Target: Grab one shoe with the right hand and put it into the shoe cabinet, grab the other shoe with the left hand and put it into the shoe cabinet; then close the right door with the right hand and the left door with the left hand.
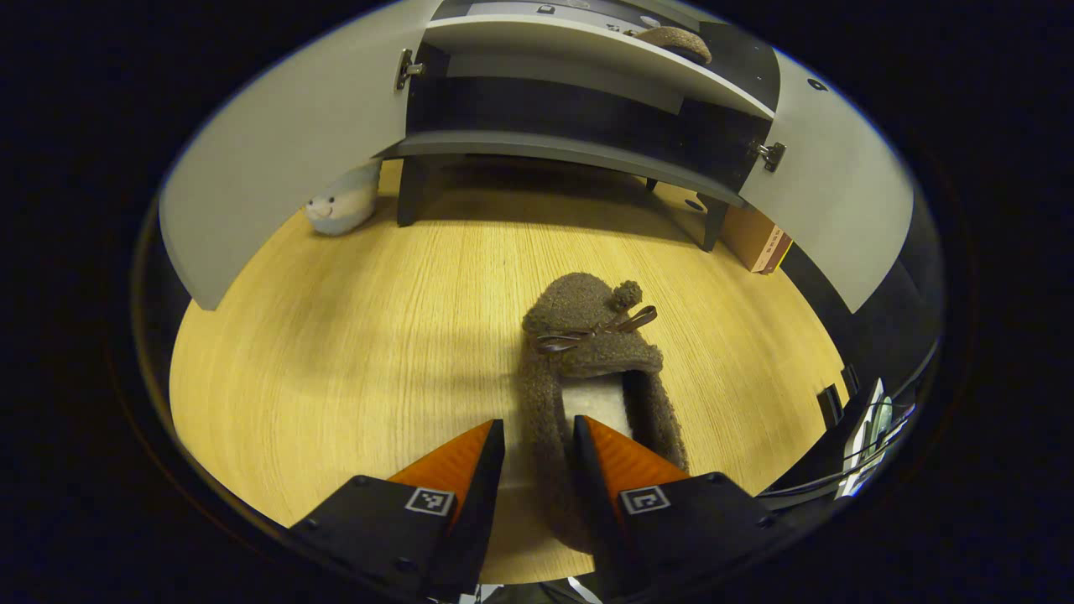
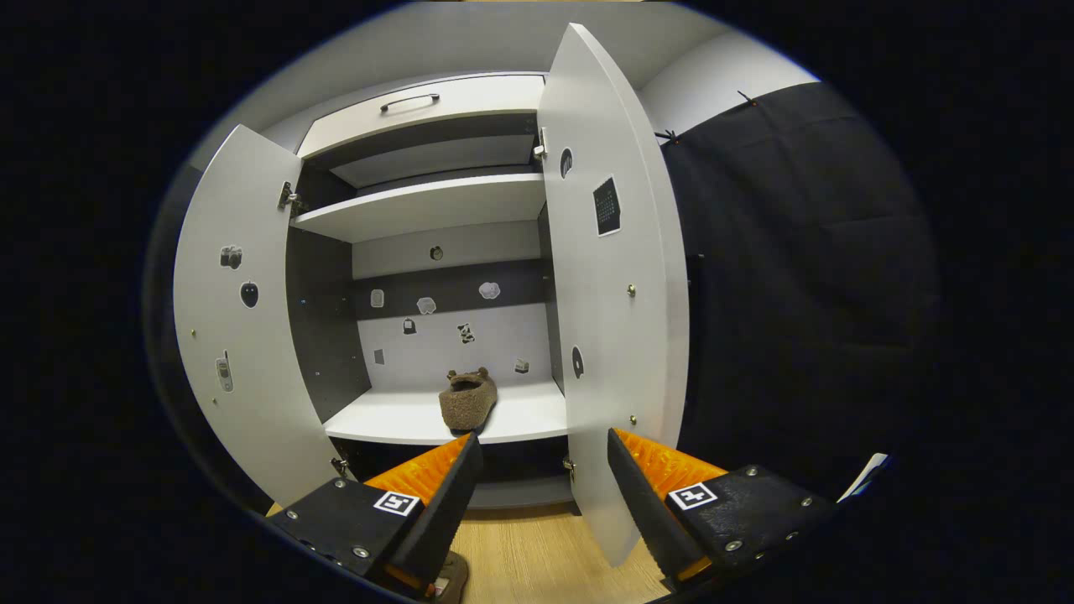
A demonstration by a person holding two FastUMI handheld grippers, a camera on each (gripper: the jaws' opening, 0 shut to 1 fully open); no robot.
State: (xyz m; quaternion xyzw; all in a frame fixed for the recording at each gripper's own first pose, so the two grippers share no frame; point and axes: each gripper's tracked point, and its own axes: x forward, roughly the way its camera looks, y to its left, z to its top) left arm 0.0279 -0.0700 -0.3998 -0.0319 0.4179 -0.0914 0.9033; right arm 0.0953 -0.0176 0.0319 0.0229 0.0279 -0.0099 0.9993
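Observation:
A brown fuzzy shoe (image 1: 587, 335) with a bow lies on the wooden floor (image 1: 361, 335), toe toward the cabinet (image 1: 537, 151). My left gripper (image 1: 539, 428) straddles the shoe's left side wall at the heel. One finger is inside against the lining, and the other stands a sliver off the outside. The second shoe (image 2: 467, 401) rests on the cabinet's lower shelf (image 2: 394, 419), also seen as the shoe (image 1: 671, 38) in the left gripper view. My right gripper (image 2: 543, 445) hangs open and holds nothing in front of that shelf. Both doors, left (image 2: 243, 335) and right (image 2: 612, 294), stand wide open.
A pale plush toy (image 1: 340, 205) sits on the floor by the cabinet's left leg. Brown books (image 1: 759, 243) lean at its right. A drawer with a handle (image 2: 409, 102) tops the cabinet. Cables and gear (image 1: 864, 436) lie at the floor's right edge.

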